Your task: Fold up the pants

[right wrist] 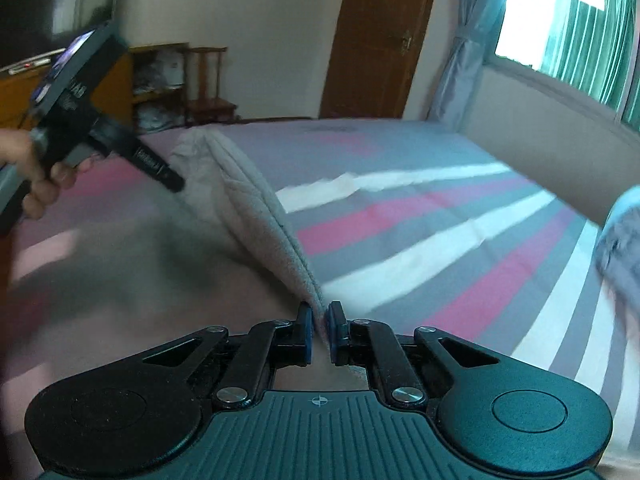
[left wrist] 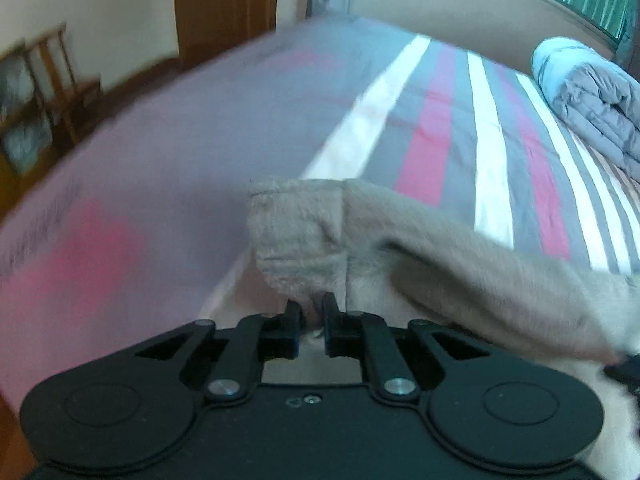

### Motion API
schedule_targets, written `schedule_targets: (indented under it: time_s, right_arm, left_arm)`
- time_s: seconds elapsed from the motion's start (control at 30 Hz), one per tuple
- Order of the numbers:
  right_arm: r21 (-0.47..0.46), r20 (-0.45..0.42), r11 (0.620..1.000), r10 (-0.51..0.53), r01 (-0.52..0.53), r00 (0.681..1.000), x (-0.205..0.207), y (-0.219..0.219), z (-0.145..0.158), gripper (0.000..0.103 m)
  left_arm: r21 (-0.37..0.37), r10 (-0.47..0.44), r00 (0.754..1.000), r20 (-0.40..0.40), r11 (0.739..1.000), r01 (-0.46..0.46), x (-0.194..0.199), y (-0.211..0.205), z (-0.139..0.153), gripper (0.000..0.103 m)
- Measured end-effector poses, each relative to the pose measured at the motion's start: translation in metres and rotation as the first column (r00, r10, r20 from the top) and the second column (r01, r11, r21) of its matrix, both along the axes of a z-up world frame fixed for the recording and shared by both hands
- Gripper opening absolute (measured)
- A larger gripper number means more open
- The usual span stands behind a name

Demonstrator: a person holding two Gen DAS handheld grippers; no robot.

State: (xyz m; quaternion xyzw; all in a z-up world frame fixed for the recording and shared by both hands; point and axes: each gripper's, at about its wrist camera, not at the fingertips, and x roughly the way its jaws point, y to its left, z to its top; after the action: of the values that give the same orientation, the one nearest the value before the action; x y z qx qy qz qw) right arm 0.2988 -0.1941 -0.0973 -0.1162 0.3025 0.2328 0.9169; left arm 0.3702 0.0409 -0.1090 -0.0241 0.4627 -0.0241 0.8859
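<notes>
Left wrist: left gripper [left wrist: 311, 304] has its fingers pinched on the pants [left wrist: 304, 240], beige fleece, looks like a cuff or hem bunched just ahead of the tips at 12 o'clock. The rest of the fabric runs off toward 3–4 o'clock, lifted above the striped bed [left wrist: 440, 120]. Folded duvet [left wrist: 592, 96] sits at 2 o'clock, well apart. Frame is motion-blurred.

Right wrist: right gripper [right wrist: 320, 316] is clamped on a seamed edge of the pants [right wrist: 256, 208]. Fabric rises in a taut ridge toward 11 o'clock, where the left gripper [right wrist: 176, 184] holds the other end. Hand [right wrist: 40, 176] visible on its handle. Both ends are off the bed.

Risks, my read:
- Both pinches are narrow bites on thick fleece. A quick swing could pull an edge out, most likely on the right, where only the seam is caught.
- If tension between the grippers is uneven, the fold lands skewed.
- Slack hanging under the ridge could drag on the bed and bunch up.

Containers: shelf [right wrist: 160, 80] at 10 o'clock, far wall. There are pale items in it, too blurred to identify. Not part of the task.
</notes>
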Motion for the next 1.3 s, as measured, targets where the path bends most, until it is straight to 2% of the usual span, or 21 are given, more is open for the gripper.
schedule_targets:
  time_s: [0.07, 0.13, 0.2, 0.23, 0.27, 0.3, 0.33, 0.37, 0.43, 0.53, 0.6, 0.63, 0.73, 0.83, 0.87, 0.93, 1.03, 1.1, 1.2, 1.27, 1.3]
  right_arm:
    - [-0.008, -0.061, 1.0, -0.015, 0.015, 0.998, -0.021, 0.011, -0.021, 0.008]
    - [-0.005, -0.127, 0.999, -0.052, 0.052, 0.99, -0.033, 0.02, -0.043, 0.01]
    - [-0.007, -0.207, 0.996, -0.094, 0.094, 0.974, -0.032, 0.024, -0.056, 0.021]
    - [0.049, -0.225, 0.991, -0.113, 0.127, 0.968, -0.035, 0.02, -0.052, 0.03]
    - [0.108, -0.246, 0.982, -0.124, 0.155, 0.961, -0.037, 0.013, -0.047, 0.047]
    - [0.172, -0.27, 0.966, -0.143, 0.194, 0.952, -0.038, 0.005, -0.042, 0.056]
    - [0.227, -0.294, 0.943, -0.171, 0.242, 0.94, -0.041, -0.004, -0.037, 0.071]
    - [0.267, -0.323, 0.919, -0.198, 0.289, 0.926, -0.042, -0.013, -0.034, 0.074]
    - [0.342, -0.41, 0.857, -0.233, 0.386, 0.882, -0.043, -0.033, -0.036, 0.074]
    - [0.409, -0.545, 0.732, -0.285, 0.546, 0.789, -0.041, -0.059, -0.052, 0.074]
    - [0.439, -0.604, 0.655, -0.291, 0.615, 0.742, -0.035, -0.072, -0.063, 0.074]
    - [0.463, -0.631, 0.606, -0.286, 0.646, 0.721, -0.034, -0.077, -0.067, 0.073]
    - [0.496, -0.667, 0.528, -0.277, 0.689, 0.692, -0.029, -0.08, -0.07, 0.073]
    - [0.501, -0.667, 0.502, -0.294, 0.704, 0.684, -0.021, -0.079, -0.073, 0.07]
    - [0.492, -0.663, 0.506, -0.309, 0.708, 0.682, -0.02, -0.078, -0.071, 0.056]
    - [0.477, -0.671, 0.505, -0.32, 0.719, 0.669, -0.016, -0.077, -0.077, 0.046]
    - [0.488, -0.685, 0.489, -0.298, 0.722, 0.665, -0.01, -0.073, -0.083, 0.046]
    - [0.496, -0.688, 0.481, -0.29, 0.723, 0.665, -0.013, -0.082, -0.081, 0.046]
    - [0.5, -0.692, 0.475, -0.284, 0.724, 0.664, -0.021, -0.091, -0.083, 0.046]
    - [0.508, -0.703, 0.444, -0.283, 0.739, 0.653, -0.02, -0.095, -0.087, 0.046]
    - [0.512, -0.707, 0.422, -0.287, 0.748, 0.646, -0.024, -0.1, -0.086, 0.046]
  left_arm:
    - [-0.021, 0.033, 0.996, -0.081, 0.999, -0.034, -0.012, 0.008, -0.014, 0.012]
    - [-0.086, 0.085, 0.979, -0.184, 0.991, -0.102, -0.019, 0.021, -0.029, 0.015]
    - [-0.156, 0.114, 0.966, -0.232, 0.976, -0.153, -0.027, 0.032, -0.035, 0.017]
    - [-0.183, 0.126, 0.962, -0.242, 0.968, -0.172, -0.029, 0.037, -0.035, 0.018]
    - [-0.215, 0.138, 0.958, -0.25, 0.957, -0.193, -0.032, 0.041, -0.033, 0.02]
    - [-0.255, 0.161, 0.951, -0.266, 0.939, -0.23, -0.033, 0.047, -0.032, 0.026]
    - [-0.299, 0.184, 0.941, -0.283, 0.915, -0.269, -0.033, 0.054, -0.031, 0.031]
    - [-0.355, 0.208, 0.931, -0.298, 0.882, -0.311, -0.034, 0.061, -0.03, 0.033]
    - [-0.394, 0.241, 0.92, -0.309, 0.848, -0.355, -0.036, 0.063, -0.034, 0.036]
    - [-0.418, 0.255, 0.905, -0.34, 0.821, -0.388, -0.038, 0.066, -0.04, 0.039]
    - [-0.479, 0.259, 0.897, -0.359, 0.773, -0.415, -0.044, 0.072, -0.044, 0.039]
    - [-0.502, 0.261, 0.896, -0.361, 0.755, -0.422, -0.046, 0.073, -0.043, 0.039]
    - [-0.511, 0.284, 0.89, -0.356, 0.739, -0.44, -0.054, 0.075, -0.039, 0.044]
    - [-0.531, 0.302, 0.892, -0.336, 0.722, -0.444, -0.07, 0.084, -0.026, 0.044]
    - [-0.533, 0.311, 0.897, -0.315, 0.724, -0.438, -0.073, 0.084, -0.022, 0.044]
    - [-0.544, 0.305, 0.906, -0.294, 0.726, -0.421, -0.075, 0.083, -0.015, 0.044]
    - [-0.566, 0.302, 0.905, -0.299, 0.707, -0.423, -0.071, 0.075, -0.018, 0.044]
    - [-0.556, 0.297, 0.904, -0.309, 0.714, -0.425, -0.067, 0.067, -0.025, 0.044]
    - [-0.573, 0.31, 0.898, -0.312, 0.692, -0.438, -0.059, 0.061, -0.038, 0.043]
    - [-0.581, 0.315, 0.902, -0.294, 0.691, -0.43, -0.057, 0.06, -0.041, 0.032]
    - [-0.571, 0.317, 0.908, -0.274, 0.707, -0.419, -0.055, 0.059, -0.039, 0.019]
